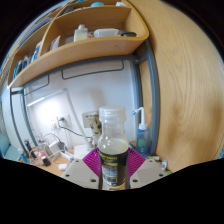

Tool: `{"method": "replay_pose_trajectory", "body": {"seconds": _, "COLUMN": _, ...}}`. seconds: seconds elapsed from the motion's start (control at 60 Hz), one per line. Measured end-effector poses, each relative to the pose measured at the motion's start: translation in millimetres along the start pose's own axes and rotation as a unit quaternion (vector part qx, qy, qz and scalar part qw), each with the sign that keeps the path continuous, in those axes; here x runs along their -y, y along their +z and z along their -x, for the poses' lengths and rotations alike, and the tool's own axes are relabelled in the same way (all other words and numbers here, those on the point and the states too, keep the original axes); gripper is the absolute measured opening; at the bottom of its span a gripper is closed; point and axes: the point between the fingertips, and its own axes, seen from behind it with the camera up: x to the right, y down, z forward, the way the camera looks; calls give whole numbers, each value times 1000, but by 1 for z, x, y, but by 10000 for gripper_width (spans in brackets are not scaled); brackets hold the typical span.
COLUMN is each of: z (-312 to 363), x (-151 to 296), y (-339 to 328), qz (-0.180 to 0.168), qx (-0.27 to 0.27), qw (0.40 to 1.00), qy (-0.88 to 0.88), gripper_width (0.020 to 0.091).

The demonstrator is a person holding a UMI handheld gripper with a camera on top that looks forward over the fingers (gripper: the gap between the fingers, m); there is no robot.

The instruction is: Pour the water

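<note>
The jaws pinch a clear glass bottle (113, 150) between their pink pads (92, 160), holding it upright with its neck rising well above the fingers. Its lower part looks dark and carries a label. Beyond it, far left, a worktop (50, 160) holds small cluttered items against a white wall. Overhead, a curved wooden shelf (85, 50) carries several containers.

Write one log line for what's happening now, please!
task: pour water | gripper: shut on bottle | bottle: upright, capless | behind: wall shelf
</note>
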Motion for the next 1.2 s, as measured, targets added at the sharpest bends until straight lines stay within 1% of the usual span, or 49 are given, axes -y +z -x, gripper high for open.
{"method": "replay_pose_trajectory", "body": {"seconds": 0.133, "z": -43, "x": -37, "y": 23, "qz": 15, "qx": -30, "qw": 999, "qy": -39, "gripper_width": 320}}
{"method": "replay_pose_trajectory", "body": {"seconds": 0.233, "z": -59, "x": -58, "y": 37, "qz": 25, "qx": -33, "qw": 998, "qy": -40, "gripper_width": 317}}
{"method": "replay_pose_trajectory", "body": {"seconds": 0.417, "z": -70, "x": -86, "y": 60, "qz": 12, "qx": -35, "qw": 999, "qy": -30, "gripper_width": 320}}
{"method": "replay_pose_trajectory", "body": {"seconds": 0.517, "z": -76, "x": -102, "y": 66, "qz": 16, "qx": -36, "qw": 999, "qy": -25, "gripper_width": 325}}
{"method": "replay_pose_trajectory", "body": {"seconds": 0.567, "z": -80, "x": -115, "y": 67, "qz": 23, "qx": -42, "qw": 998, "qy": -29, "gripper_width": 327}}
{"method": "replay_pose_trajectory", "body": {"seconds": 0.583, "z": -81, "x": -117, "y": 66, "qz": 25, "qx": -43, "qw": 998, "qy": -31, "gripper_width": 335}}
{"method": "replay_pose_trajectory", "body": {"seconds": 0.6, "z": -79, "x": -113, "y": 66, "qz": 11, "qx": -41, "qw": 999, "qy": -31, "gripper_width": 339}}
{"method": "replay_pose_trajectory", "body": {"seconds": 0.65, "z": -79, "x": -114, "y": 63, "qz": 4, "qx": -39, "qw": 999, "qy": -26, "gripper_width": 344}}
{"method": "replay_pose_trajectory", "body": {"seconds": 0.75, "z": -77, "x": -116, "y": 61, "qz": -4, "qx": -38, "qw": 999, "qy": -32, "gripper_width": 386}}
{"method": "replay_pose_trajectory", "body": {"seconds": 0.817, "z": -79, "x": -116, "y": 61, "qz": -1, "qx": -41, "qw": 999, "qy": -26, "gripper_width": 417}}
{"method": "replay_pose_trajectory", "body": {"seconds": 0.867, "z": -79, "x": -118, "y": 61, "qz": 8, "qx": -44, "qw": 999, "qy": -20, "gripper_width": 445}}
{"method": "replay_pose_trajectory", "body": {"seconds": 0.917, "z": -81, "x": -122, "y": 59, "qz": 23, "qx": -48, "qw": 999, "qy": -7, "gripper_width": 496}}
{"method": "replay_pose_trajectory", "body": {"seconds": 0.983, "z": -87, "x": -125, "y": 54, "qz": 30, "qx": -62, "qw": 997, "qy": -16, "gripper_width": 530}}
{"method": "replay_pose_trajectory", "body": {"seconds": 1.033, "z": -87, "x": -134, "y": 45, "qz": 53, "qx": -67, "qw": 996, "qy": -29, "gripper_width": 596}}
{"method": "replay_pose_trajectory", "body": {"seconds": 1.067, "z": -86, "x": -143, "y": 36, "qz": 71, "qx": -63, "qw": 995, "qy": -36, "gripper_width": 626}}
{"method": "replay_pose_trajectory", "body": {"seconds": 1.1, "z": -84, "x": -150, "y": 26, "qz": 86, "qx": -59, "qw": 994, "qy": -35, "gripper_width": 642}}
{"method": "replay_pose_trajectory", "body": {"seconds": 1.2, "z": -77, "x": -164, "y": -15, "qz": 117, "qx": -45, "qw": 992, "qy": -25, "gripper_width": 643}}
